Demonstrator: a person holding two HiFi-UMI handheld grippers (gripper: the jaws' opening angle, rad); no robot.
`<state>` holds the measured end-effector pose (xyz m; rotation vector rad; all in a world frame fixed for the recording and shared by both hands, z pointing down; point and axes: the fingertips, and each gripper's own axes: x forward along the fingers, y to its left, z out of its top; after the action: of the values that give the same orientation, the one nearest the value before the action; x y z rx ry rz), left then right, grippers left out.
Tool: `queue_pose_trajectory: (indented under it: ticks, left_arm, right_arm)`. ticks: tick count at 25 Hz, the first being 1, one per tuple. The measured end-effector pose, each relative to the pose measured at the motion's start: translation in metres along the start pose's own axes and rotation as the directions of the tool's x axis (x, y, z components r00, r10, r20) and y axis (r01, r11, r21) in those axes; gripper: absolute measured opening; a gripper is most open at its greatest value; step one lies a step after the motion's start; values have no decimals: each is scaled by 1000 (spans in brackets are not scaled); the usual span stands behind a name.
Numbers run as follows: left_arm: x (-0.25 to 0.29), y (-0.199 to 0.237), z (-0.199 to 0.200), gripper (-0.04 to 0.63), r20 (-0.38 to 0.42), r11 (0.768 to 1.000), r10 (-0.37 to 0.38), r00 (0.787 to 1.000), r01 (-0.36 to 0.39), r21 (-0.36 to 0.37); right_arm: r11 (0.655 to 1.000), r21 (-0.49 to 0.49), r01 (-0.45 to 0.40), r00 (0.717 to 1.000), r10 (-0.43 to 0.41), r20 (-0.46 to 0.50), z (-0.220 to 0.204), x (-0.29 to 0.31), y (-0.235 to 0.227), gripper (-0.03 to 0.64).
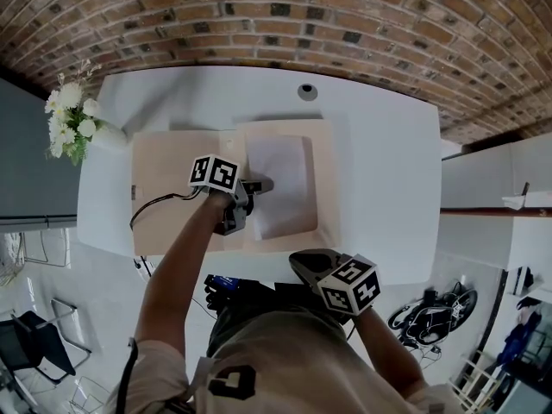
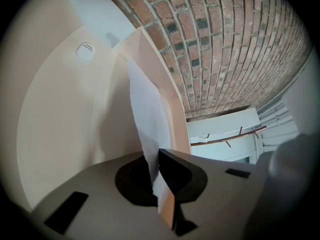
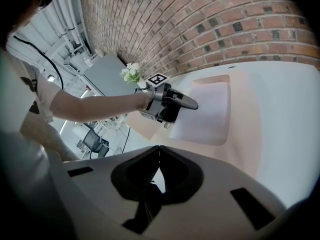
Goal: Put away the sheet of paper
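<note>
A white sheet of paper [image 1: 282,184] lies on the right half of an open beige folder [image 1: 323,145] on the white table [image 1: 379,145]. My left gripper [image 1: 259,185] is shut on the sheet's left edge near the folder's fold. In the left gripper view the paper [image 2: 147,114] rises from between the jaws along the folder [image 2: 172,91]. My right gripper [image 1: 302,261] hovers at the table's near edge, shut with nothing in it. The right gripper view shows its jaws closed [image 3: 159,149], and beyond them the left gripper [image 3: 175,104] on the paper [image 3: 207,109].
A bunch of white flowers [image 1: 69,119] stands at the table's left end. A round cable grommet [image 1: 306,90] sits near the far edge by the brick wall [image 1: 276,15]. A black cable [image 1: 151,207] crosses the folder's left half. Chairs stand on the floor at the left.
</note>
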<state>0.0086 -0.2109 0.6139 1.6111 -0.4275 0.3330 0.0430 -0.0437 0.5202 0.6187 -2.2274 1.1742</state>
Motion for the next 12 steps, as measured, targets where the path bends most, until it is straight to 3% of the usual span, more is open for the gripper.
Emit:
queue_pose_trajectory:
  ticks: [12]
  left_arm:
    - [3, 2, 0, 15, -12, 1000, -3, 1000, 2, -17]
  right_arm:
    - [1000, 2, 8, 1000, -8, -19, 3, 12, -8, 23]
